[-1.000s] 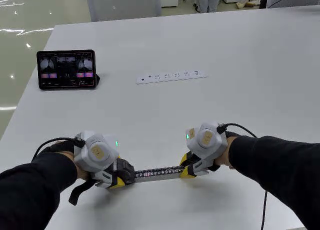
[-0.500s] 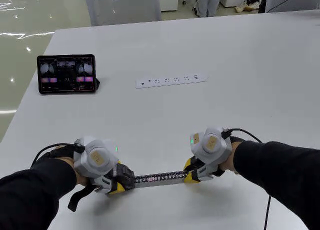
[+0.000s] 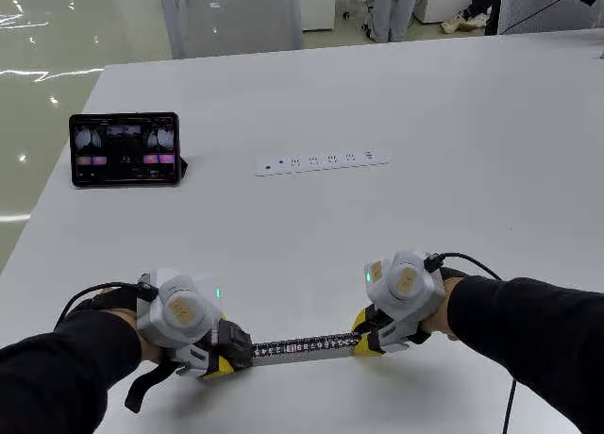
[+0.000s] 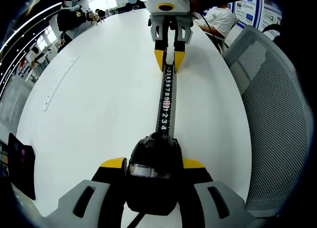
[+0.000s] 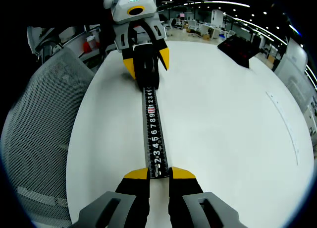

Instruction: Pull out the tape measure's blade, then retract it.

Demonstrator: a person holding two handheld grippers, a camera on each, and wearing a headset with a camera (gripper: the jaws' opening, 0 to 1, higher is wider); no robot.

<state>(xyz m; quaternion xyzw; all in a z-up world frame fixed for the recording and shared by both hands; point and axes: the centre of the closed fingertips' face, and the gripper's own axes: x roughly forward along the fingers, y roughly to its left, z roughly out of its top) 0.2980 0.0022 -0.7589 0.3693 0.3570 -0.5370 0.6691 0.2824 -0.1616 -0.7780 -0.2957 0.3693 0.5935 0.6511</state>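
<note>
A black tape measure case [image 4: 152,171] sits between the yellow-tipped jaws of my left gripper [image 3: 223,356], which is shut on it at the near left of the white table [image 3: 311,94]. Its black numbered blade [image 3: 304,345] runs out flat over the table to my right gripper [image 3: 364,341], which is shut on the blade's end. In the right gripper view the blade [image 5: 153,139] stretches from my right gripper [image 5: 159,174] to the case [image 5: 146,64]. The left gripper view has the blade [image 4: 165,101] ending at the right gripper [image 4: 168,59].
A dark tablet [image 3: 125,149] stands at the table's left. A white power strip [image 3: 323,159] lies mid-table. Grey mesh chairs [image 4: 267,114] stand off the near edge. People stand beyond the far side of the table.
The right gripper has moved a little further right from the case, so more of the blade is out. The head camera has tipped slightly, shifting the whole picture down.
</note>
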